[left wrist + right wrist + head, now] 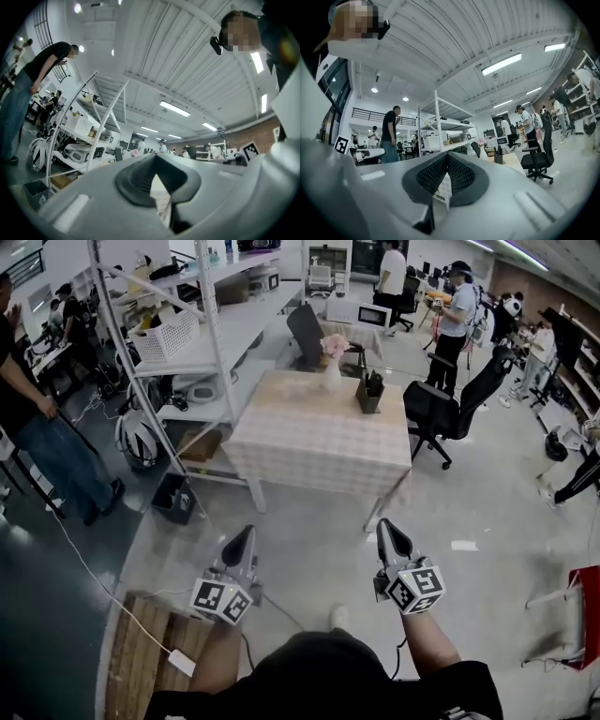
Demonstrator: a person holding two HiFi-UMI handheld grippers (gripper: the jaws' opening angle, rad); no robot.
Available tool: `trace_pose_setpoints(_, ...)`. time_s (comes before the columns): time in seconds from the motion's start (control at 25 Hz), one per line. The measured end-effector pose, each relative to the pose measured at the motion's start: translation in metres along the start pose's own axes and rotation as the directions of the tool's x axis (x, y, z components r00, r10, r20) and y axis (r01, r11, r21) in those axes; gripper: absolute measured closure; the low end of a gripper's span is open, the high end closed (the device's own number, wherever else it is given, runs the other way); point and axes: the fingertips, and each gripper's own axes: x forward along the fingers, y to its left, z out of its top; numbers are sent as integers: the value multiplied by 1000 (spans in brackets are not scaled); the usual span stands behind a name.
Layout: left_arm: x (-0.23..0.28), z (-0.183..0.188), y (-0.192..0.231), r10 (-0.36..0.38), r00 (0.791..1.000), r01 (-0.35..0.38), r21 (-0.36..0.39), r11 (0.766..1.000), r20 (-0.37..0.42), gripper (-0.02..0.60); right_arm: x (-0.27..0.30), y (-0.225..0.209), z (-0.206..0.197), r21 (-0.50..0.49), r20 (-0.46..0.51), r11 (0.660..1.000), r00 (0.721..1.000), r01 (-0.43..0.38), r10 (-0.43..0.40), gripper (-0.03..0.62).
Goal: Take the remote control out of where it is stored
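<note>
Two grey two-jaw grippers are pointing forward over the floor, short of the near edge of the table with the pale checked cloth [309, 446]. The left gripper [244, 536] is showing its jaws pressed together with nothing between them, and the right gripper [390, 529] is looking the same in its own view, pads meeting at the tip and empty.

Judging from this, the reach toward the storage place is the step in hand and no grasp is under way. The small dark upright holder [369, 392] is standing near the table's far right corner, just beside the white vase with pink flowers [333, 364] at the far edge. Dark slim pieces are sticking up out of the holder; the remote control is probably among them, though it is too small to tell.

That holder is lying well apart from both grippers, straight ahead of the right one. The next move is calling for closing that gap, parting one pair of jaws, and lining them up over a protruding end.
</note>
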Motion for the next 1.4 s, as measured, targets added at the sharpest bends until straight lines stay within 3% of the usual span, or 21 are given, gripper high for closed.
trace_pose_setpoints(0.48, 165, -26, -35, -50, 999, 50, 3, 999, 15, 579, 46, -152, 27, -3, 4, 1000, 1000, 28, -28, 589)
trace_pose_setpoints(0.76, 228, -49, -46, -48, 999, 48, 12, 999, 8, 578, 67, -225, 30, 4, -16, 999, 999, 42, -41, 589)
trace_pose_setpoints(1.04, 263, -73, -29, -29, 999, 30, 1, 1000, -32, 578, 101, -255, 16, 50, -33, 998, 999, 32, -30, 589)
trace_pose_setpoints(1.4, 351, -71, 43, -72, 997, 72, 4, 997, -17, 578, 200, -278, 23, 9, -22, 999, 998, 52, -52, 589)
